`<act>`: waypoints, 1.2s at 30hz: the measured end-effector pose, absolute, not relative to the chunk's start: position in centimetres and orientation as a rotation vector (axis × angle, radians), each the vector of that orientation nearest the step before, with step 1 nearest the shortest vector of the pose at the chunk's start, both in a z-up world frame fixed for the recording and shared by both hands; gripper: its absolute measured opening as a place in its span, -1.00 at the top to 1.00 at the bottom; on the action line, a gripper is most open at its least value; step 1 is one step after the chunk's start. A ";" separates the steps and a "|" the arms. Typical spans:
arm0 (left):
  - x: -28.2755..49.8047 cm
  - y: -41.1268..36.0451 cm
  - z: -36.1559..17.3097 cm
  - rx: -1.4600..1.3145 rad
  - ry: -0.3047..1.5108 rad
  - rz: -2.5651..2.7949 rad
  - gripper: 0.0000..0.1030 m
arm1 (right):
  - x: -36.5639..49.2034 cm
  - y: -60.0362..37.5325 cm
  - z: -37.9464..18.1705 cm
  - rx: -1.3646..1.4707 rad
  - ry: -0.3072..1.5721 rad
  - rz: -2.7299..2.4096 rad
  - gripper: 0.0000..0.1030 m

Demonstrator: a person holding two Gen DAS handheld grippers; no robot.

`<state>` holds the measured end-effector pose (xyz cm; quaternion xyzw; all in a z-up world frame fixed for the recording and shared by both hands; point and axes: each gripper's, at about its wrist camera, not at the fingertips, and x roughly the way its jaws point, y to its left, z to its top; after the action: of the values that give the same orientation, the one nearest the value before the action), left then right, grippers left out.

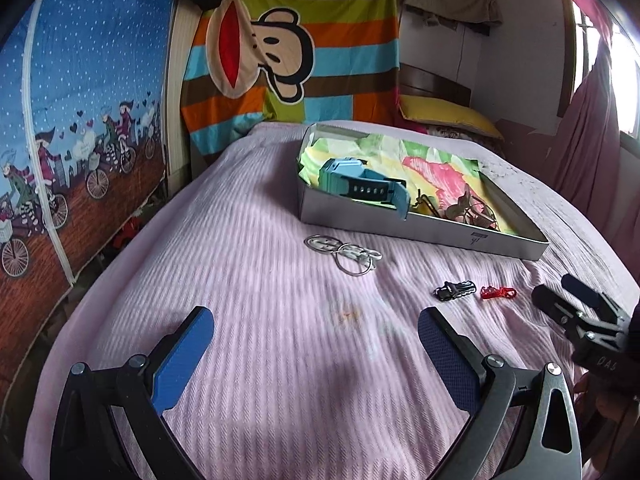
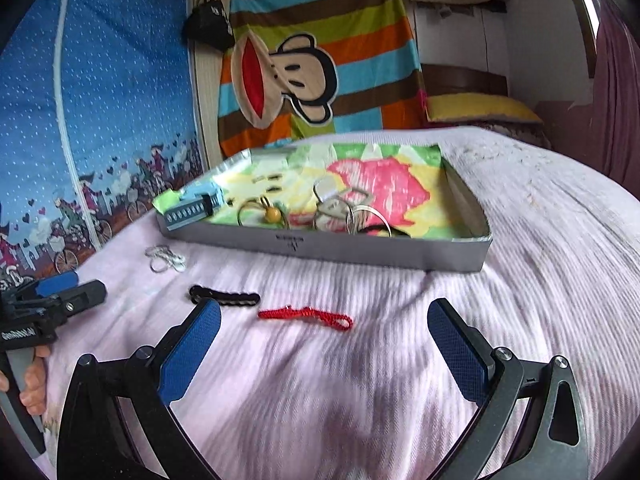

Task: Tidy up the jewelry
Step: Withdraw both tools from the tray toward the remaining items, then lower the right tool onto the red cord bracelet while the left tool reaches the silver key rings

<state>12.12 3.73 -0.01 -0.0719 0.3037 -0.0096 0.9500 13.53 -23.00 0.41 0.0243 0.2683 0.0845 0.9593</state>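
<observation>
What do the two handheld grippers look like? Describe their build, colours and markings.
Both are black, with angular linkage arms joined by silver bolts. The left gripper and the right gripper each have flat fingers faced with textured blue pads. White lettering, too small to read, marks the left gripper's body, and its handle is grey. No sleeves or cables show.

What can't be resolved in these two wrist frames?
- Silver rings: both views too small and blurred to count the loops or see how they link.
- Tray contents: left wrist view, near wall hides the metal pieces' lower parts.
- Blue watch: right wrist view, face hidden behind the tray's corner.
- Right tool: left wrist view, cut by the frame edge.
- Black bracelet: right wrist view, one end behind a finger pad.
</observation>
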 end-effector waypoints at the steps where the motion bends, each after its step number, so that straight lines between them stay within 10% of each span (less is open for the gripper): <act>1: 12.2 3.8 0.0 -0.151 0.621 -0.018 -0.99 | 13.8 -23.0 0.2 0.049 0.560 0.165 -0.97; 12: 14.5 3.0 0.1 -0.118 0.664 -0.047 -0.95 | 15.6 -21.9 -1.2 0.035 0.646 0.184 -0.96; 21: 16.7 1.6 0.0 -0.066 0.704 -0.130 -0.44 | 17.4 -21.1 -1.9 0.041 0.693 0.224 -0.49; 36: 19.6 1.4 -1.5 -0.117 0.752 -0.151 -0.17 | 18.5 -20.7 -2.7 0.042 0.742 0.207 -0.38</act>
<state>19.63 1.42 -1.52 -0.0569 0.3668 -0.0736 0.9256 18.45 -20.70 -2.69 0.0207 0.3621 0.1011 0.9264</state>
